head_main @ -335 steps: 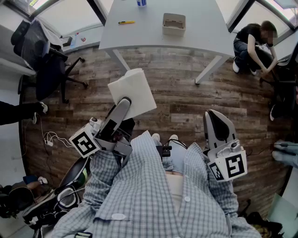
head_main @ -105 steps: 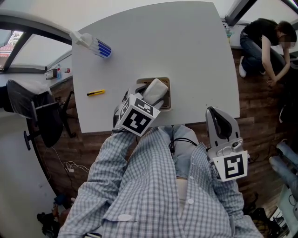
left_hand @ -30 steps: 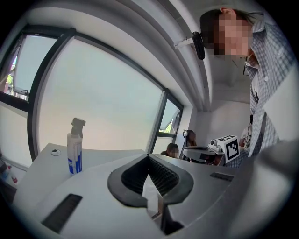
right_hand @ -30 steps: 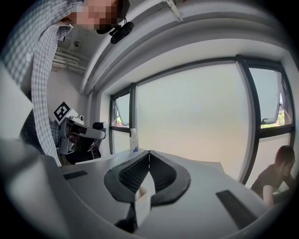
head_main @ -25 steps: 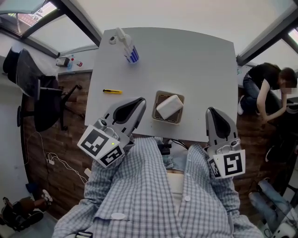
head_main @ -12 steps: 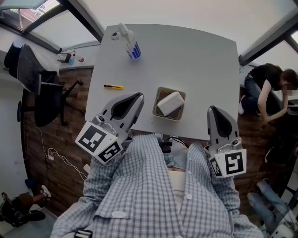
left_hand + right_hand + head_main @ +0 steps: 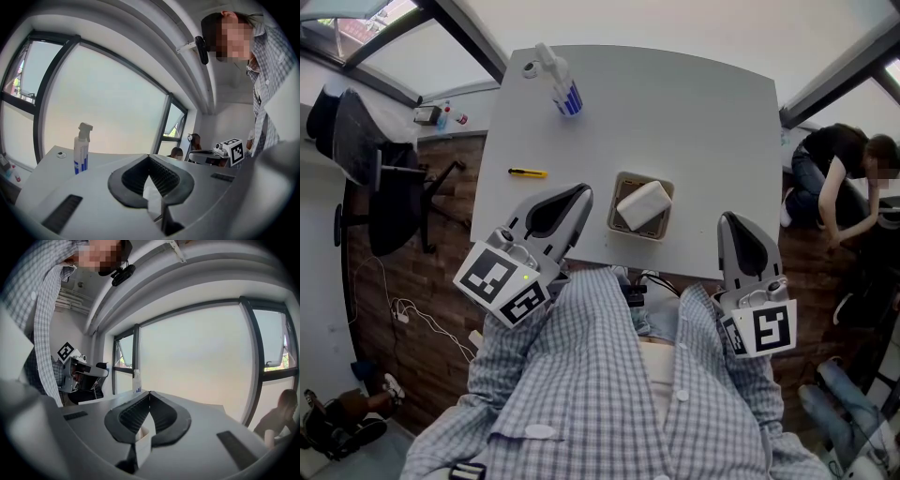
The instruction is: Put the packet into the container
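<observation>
The white packet (image 7: 643, 203) lies tilted inside the small tan container (image 7: 624, 220) near the table's front edge. My left gripper (image 7: 581, 193) hovers just left of the container, apart from it, jaws shut and empty. In the left gripper view (image 7: 149, 157) its jaws meet at the tip with nothing between them. My right gripper (image 7: 732, 219) is to the right of the container by the table's near edge, also shut and empty; its own view (image 7: 149, 393) shows the jaws closed together.
A spray bottle (image 7: 558, 82) stands at the far left of the grey table (image 7: 694, 122), and a yellow cutter (image 7: 527, 172) lies at its left edge. An office chair (image 7: 356, 150) is on the left; a person (image 7: 839, 178) crouches on the floor at right.
Earlier the left gripper carried the packet to the container; now the packet rests inside and the gripper has drawn back left. Over the last second almost nothing has moved.
</observation>
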